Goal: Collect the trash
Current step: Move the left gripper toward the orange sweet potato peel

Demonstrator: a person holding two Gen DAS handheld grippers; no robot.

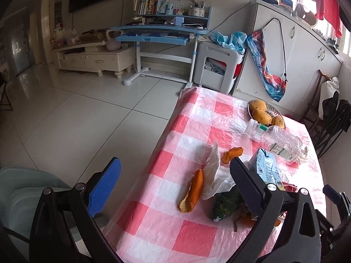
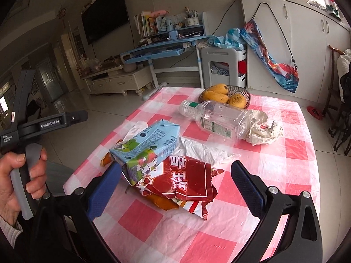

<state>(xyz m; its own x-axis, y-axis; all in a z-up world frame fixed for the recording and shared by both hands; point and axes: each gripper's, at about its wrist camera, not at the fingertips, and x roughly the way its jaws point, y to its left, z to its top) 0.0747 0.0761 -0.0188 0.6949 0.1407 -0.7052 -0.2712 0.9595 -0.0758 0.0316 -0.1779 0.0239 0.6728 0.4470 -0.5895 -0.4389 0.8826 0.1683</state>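
Trash lies on the pink checked tablecloth (image 2: pixel 285 153): a blue milk carton (image 2: pixel 149 144), a torn red snack wrapper (image 2: pixel 186 182), an empty clear bottle (image 2: pixel 219 118) on its side, a crumpled tissue (image 2: pixel 265 129), a thin plastic bag (image 1: pixel 214 166), a green wrapper (image 1: pixel 226 203) and orange peels (image 1: pixel 193 190). My right gripper (image 2: pixel 175 186) is open, low over the table, its fingers on either side of the carton and red wrapper. My left gripper (image 1: pixel 175 186) is open and empty at the table's left edge, the peel and plastic bag between its fingers.
A wicker basket (image 2: pixel 243 92) of mangoes stands at the far side of the table. A pale plastic stool (image 1: pixel 24 188) sits on the floor left of the table. A dark chair (image 2: pixel 340 109) stands at the right. The left gripper's handle and hand (image 2: pixel 19 168) show at the right view's left.
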